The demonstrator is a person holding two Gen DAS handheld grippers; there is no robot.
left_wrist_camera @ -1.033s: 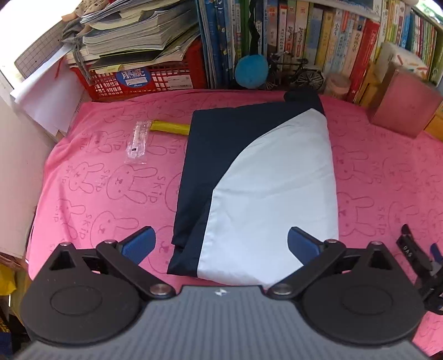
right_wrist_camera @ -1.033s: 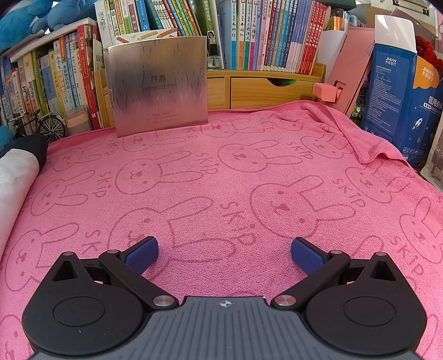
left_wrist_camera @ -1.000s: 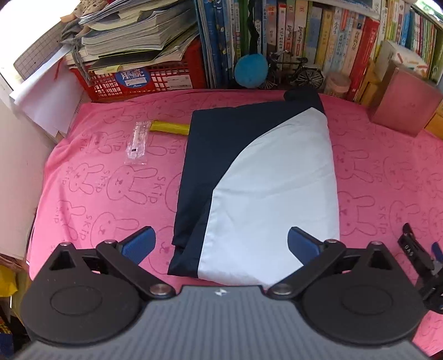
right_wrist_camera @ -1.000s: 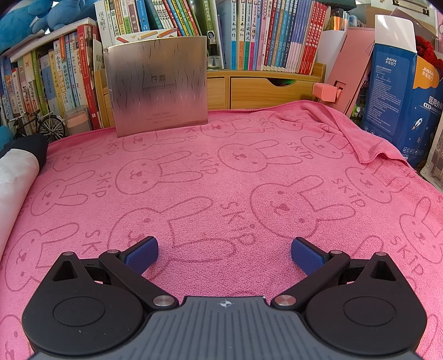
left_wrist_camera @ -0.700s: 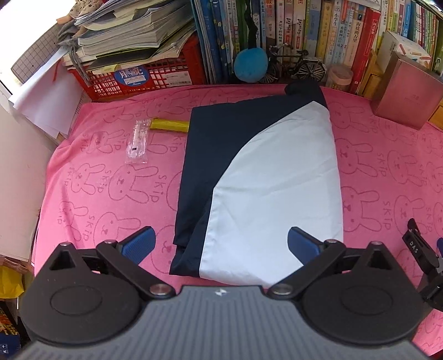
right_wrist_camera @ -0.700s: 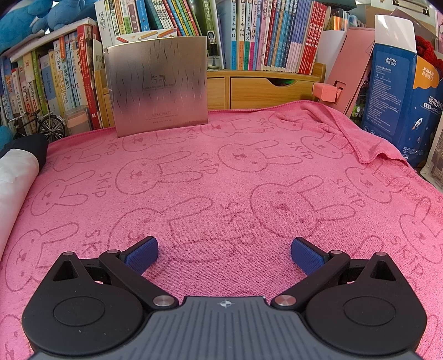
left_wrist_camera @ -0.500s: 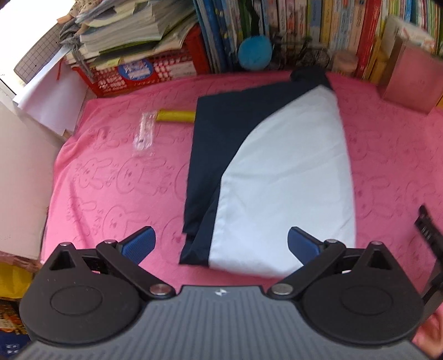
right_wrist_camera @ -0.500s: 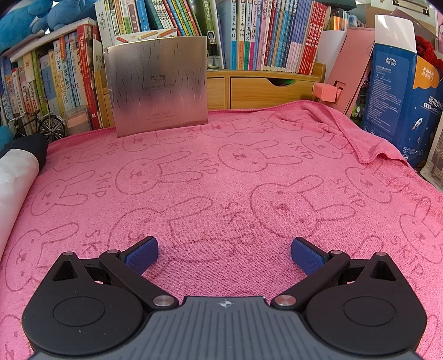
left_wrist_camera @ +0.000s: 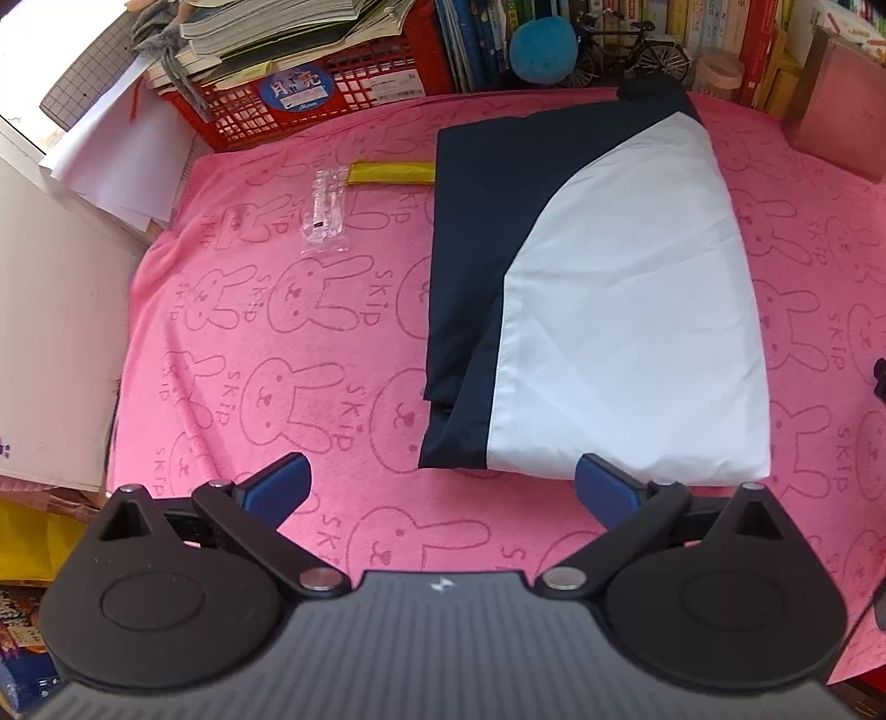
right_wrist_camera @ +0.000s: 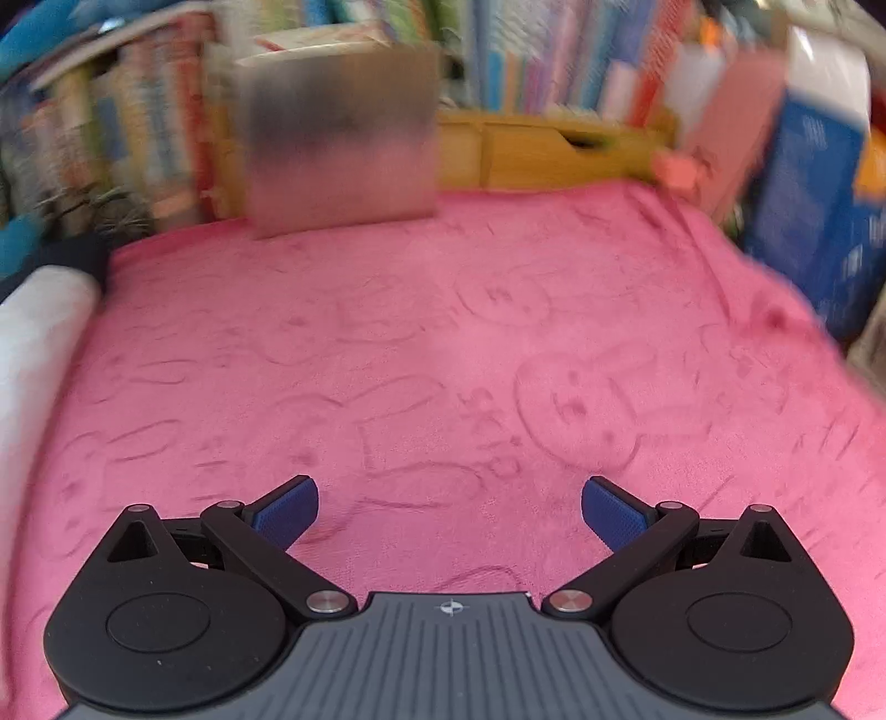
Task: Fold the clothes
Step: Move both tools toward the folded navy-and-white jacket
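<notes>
**Both tongs wide, garment folded on pink towel**

Left tongs (left_wrist_camera: pixel 440 487) spread wide, empty, hovering at the near edge of the folded garment (left_wrist_camera: pixel 598 310), navy with a white panel. Right tongs (right_wrist_camera: pixel 448 512) also wide and empty over bare towel; that view is motion-blurred. Pink towel (left_wrist_camera: pixel 266 343) covers the surface, printed with bunnies and "SKIP". Left of the garment: a clear plastic packet (left_wrist_camera: pixel 325 213), with a yellow strip (left_wrist_camera: pixel 390 171) just beyond it. Far edge: red basket (left_wrist_camera: pixel 310 105) stacked with papers, its round blue label unreadable, blue ball (left_wrist_camera: pixel 542 50), model bicycle (left_wrist_camera: pixel 637 47), row of books.
</notes>
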